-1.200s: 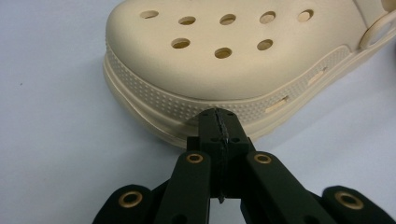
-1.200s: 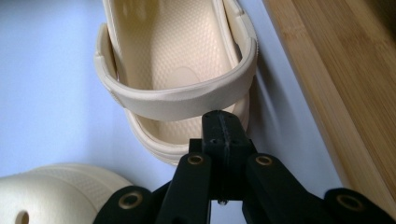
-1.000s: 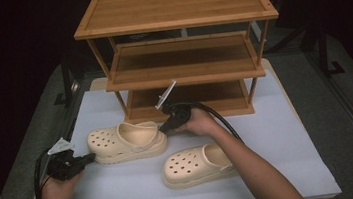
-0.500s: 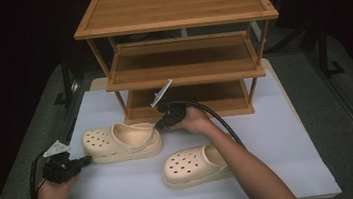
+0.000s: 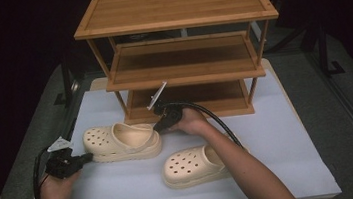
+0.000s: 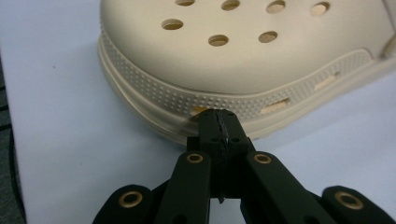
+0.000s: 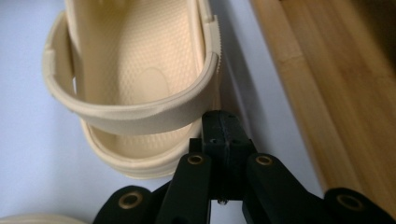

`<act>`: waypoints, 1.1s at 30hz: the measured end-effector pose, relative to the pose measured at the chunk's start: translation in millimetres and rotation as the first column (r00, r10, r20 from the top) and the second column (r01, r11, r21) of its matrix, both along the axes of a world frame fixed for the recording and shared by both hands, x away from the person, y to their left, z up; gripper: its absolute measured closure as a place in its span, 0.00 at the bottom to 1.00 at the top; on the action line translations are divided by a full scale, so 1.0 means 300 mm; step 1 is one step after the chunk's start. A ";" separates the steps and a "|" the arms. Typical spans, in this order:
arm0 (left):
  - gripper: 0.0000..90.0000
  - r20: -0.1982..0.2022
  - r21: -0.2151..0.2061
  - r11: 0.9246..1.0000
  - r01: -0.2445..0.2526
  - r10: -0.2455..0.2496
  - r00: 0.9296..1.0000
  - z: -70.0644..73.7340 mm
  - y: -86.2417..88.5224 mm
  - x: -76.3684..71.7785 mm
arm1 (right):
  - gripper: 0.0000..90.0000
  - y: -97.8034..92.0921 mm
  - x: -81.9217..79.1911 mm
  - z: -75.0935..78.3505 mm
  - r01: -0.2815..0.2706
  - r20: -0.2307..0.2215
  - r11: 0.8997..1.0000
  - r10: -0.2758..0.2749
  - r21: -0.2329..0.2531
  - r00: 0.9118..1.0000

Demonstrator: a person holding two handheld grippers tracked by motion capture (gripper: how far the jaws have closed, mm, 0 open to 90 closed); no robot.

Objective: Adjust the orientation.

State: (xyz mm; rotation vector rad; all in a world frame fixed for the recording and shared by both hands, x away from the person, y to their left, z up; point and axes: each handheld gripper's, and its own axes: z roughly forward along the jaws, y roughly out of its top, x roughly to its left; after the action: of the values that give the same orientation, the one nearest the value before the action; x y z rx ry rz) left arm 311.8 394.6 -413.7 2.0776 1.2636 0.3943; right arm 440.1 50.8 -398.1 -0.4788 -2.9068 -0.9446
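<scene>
Two cream perforated clogs lie on the white mat [image 5: 124, 188]. The far clog [image 5: 121, 142] lies toe to the left in front of the wooden rack. My left gripper [image 5: 86, 158] is shut, its tips against the toe's sole edge; the left gripper view shows this clog [image 6: 243, 56] right at the shut left gripper [image 6: 219, 122]. My right gripper [image 5: 158, 127] is shut at the heel end. In the right gripper view, the right gripper [image 7: 223, 125] touches the clog [image 7: 140, 70] under its heel strap. The near clog [image 5: 194, 165] lies under the right forearm.
A three-tier bamboo shoe rack [image 5: 173, 4] stands at the back of the mat, its shelves empty; its bottom board [image 7: 327, 93] runs close beside the far clog's heel. Grey table and dark surroundings lie beyond the mat.
The far clog has slid a little to the left. The right gripper has followed it down to the heel, and the left gripper has drawn back slightly left at the toe.
</scene>
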 end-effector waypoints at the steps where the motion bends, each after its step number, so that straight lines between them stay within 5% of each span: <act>1: 1.00 0.000 0.001 1.000 -0.004 0.004 1.000 0.001 0.002 0.006 | 1.00 0.001 -0.005 0.001 -0.006 -0.001 1.000 0.006 -0.004 1.000; 21: 1.00 0.009 -0.046 0.997 -0.069 0.069 0.998 -0.017 0.034 0.116 | 1.00 0.041 -0.120 0.003 -0.161 -0.028 0.987 0.162 0.008 0.986; 28: 1.00 0.005 -0.104 0.991 -0.084 0.085 0.996 -0.032 0.046 0.148 | 1.00 0.068 -0.154 0.007 -0.234 -0.032 0.972 0.235 0.010 0.972; 33: 1.00 0.016 -0.109 0.990 -0.091 0.093 0.996 -0.038 0.044 0.160 | 1.00 0.100 -0.182 0.011 -0.288 -0.037 0.958 0.288 0.003 0.957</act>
State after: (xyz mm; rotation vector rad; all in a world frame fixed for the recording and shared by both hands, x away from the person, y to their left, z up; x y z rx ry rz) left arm 359.8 407.8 -425.1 1.9255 1.3421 0.3789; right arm 385.4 80.9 -394.7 -0.0657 -2.8377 -0.8782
